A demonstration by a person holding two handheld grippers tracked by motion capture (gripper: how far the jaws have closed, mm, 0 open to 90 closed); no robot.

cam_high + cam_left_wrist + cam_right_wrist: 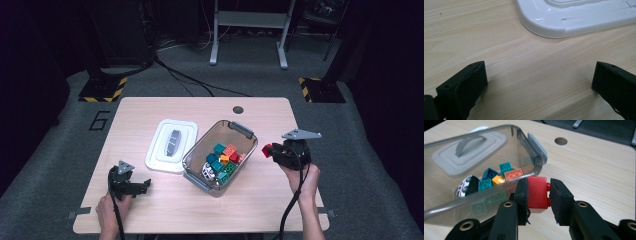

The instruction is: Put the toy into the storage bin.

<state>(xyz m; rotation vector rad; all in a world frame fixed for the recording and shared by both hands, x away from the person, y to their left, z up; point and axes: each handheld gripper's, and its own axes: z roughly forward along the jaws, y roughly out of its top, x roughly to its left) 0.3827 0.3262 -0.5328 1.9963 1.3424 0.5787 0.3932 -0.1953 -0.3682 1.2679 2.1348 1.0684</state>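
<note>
On pale wood table (260,200) (dark room), right hand-held gripper (537,192) clamps red brick (537,195)

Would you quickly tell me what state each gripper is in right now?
Left gripper: open, holding nothing.
Right gripper: closed on a red brick.

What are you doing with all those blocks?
A person holds a gripper in each hand. The right gripper is clamped on a red block, just outside the clear bin of coloured blocks. The left gripper rests open and empty over the table, near the white lid lying beside the bin.
</note>
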